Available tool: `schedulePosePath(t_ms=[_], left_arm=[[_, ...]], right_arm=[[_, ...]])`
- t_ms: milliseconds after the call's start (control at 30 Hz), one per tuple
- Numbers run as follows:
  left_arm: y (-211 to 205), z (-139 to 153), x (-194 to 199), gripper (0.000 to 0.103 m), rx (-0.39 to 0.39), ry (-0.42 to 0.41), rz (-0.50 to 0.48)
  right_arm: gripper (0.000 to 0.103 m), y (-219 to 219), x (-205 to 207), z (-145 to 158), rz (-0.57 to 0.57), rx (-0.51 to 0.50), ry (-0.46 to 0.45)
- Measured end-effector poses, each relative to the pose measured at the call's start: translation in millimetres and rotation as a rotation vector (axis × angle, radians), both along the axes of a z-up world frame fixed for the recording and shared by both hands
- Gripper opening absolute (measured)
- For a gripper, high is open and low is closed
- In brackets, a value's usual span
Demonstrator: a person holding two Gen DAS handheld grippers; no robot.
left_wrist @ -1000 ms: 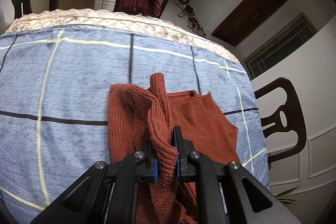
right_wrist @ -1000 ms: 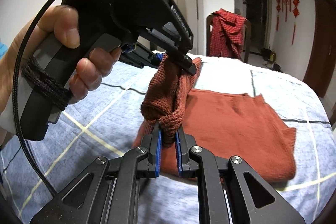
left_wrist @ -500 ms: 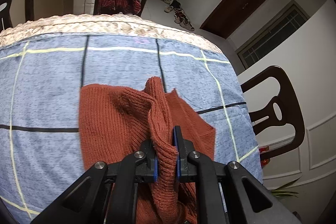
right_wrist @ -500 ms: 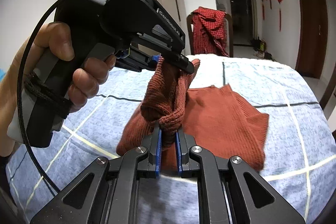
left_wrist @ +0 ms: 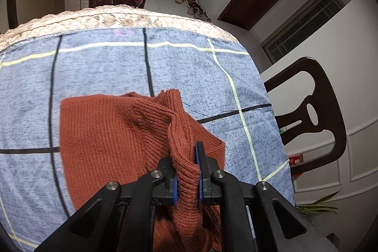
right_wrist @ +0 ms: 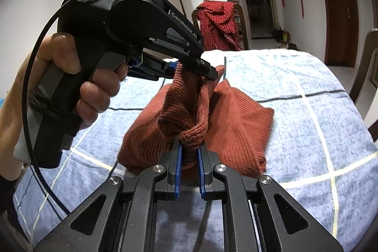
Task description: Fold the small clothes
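Note:
A rust-brown knitted garment (left_wrist: 106, 134) lies on the blue checked cloth, with one edge lifted off it. My left gripper (left_wrist: 186, 169) is shut on a bunched ribbed fold of that edge. In the right wrist view the same garment (right_wrist: 238, 119) is half folded over itself, and my right gripper (right_wrist: 189, 152) is shut on its near bunched corner. The left gripper (right_wrist: 189, 65), held by a hand (right_wrist: 94, 86), pinches the far end of the raised edge just above and behind my right fingertips. The cloth between the two grippers hangs in a sagging loop.
The table (left_wrist: 141, 63) carries a blue cloth with yellow and black lines and a woven pale rim (left_wrist: 106, 18). Dark wooden chairs (left_wrist: 314, 115) stand around it; one (right_wrist: 217, 20) holds a red checked shirt. A black cable (right_wrist: 35, 77) loops from the left gripper's handle.
Both grippers have carried the lifted edge sideways over the garment, so the flat part showing to the right has shrunk and more folded knit lies to the left. Both grips are unchanged.

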State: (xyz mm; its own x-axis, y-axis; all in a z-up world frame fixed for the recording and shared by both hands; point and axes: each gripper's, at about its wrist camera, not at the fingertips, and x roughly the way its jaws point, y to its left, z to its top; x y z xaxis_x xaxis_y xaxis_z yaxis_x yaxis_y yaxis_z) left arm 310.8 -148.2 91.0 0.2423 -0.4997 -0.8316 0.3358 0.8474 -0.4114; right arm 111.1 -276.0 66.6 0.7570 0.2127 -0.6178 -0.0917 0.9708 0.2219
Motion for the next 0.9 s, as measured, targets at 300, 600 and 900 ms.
schedulePosePath(t_ms=[300,600,900], left_arm=[[-26,-10,0,0.013,0.028,0.019,-0.027],[-48,-21,1,0.013,0.055,0.027,-0.053],[-51,-31,6,0.015,0.048,0.071,-0.038]], right_arm=[[0.011,-18,1,-6,-0.027,0.032,0.035],[0.011,-34,0,-9,-0.044,0.062,0.071],[0.012,-51,4,-19,-0.053,0.129,0.103]])
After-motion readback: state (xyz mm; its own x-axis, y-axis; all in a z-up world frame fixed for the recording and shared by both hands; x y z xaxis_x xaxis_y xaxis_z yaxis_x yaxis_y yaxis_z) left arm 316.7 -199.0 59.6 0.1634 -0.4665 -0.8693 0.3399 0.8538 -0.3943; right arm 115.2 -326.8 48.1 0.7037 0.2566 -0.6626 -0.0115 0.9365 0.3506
